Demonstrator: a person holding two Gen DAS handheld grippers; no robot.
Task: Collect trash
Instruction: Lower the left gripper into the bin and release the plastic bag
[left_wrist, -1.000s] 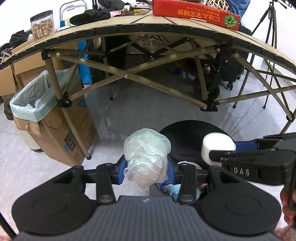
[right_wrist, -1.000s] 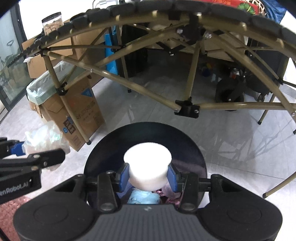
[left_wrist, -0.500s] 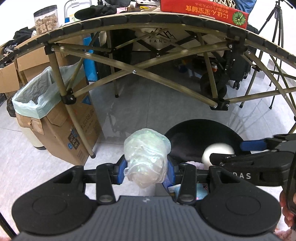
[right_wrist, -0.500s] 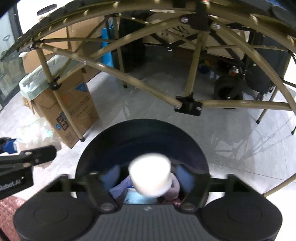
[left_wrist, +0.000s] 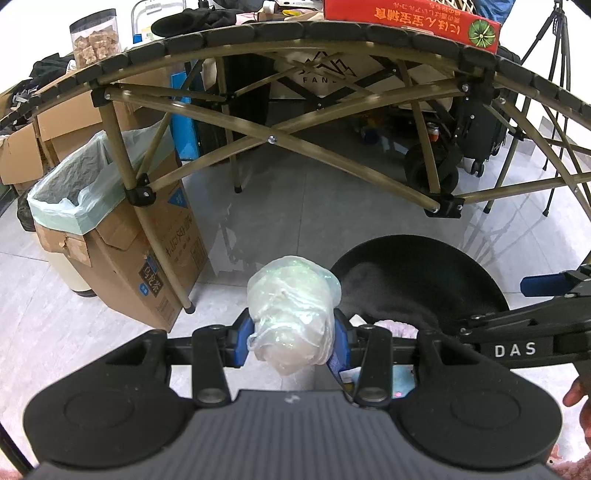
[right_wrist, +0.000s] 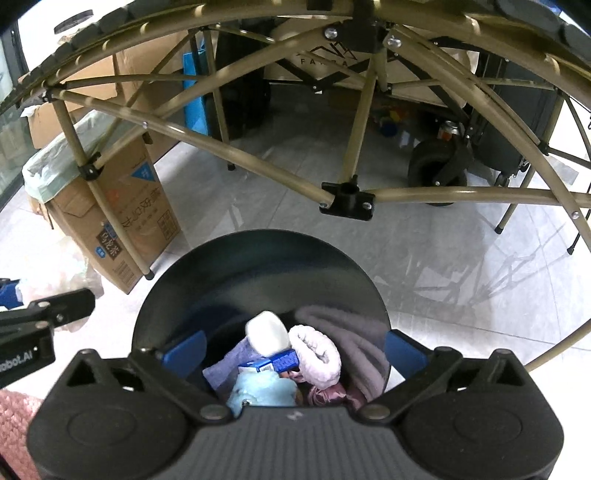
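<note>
My left gripper is shut on a crumpled clear plastic bag, held above the floor just left of the black round bin. My right gripper hangs over that bin with its jaws opening wide and nothing between the blue pads. A white round foam piece lies loose in the bin on other trash: a blue carton, a pink fuzzy item and a light blue wad.
A cardboard box lined with a green bag stands at the left, beside a leg of the folding table frame. A red box lies on the tabletop. A wheeled case and a tripod stand behind.
The right gripper opened and let go of the white foam piece, which dropped into the black bin. The left gripper kept its hold on the plastic bag.
</note>
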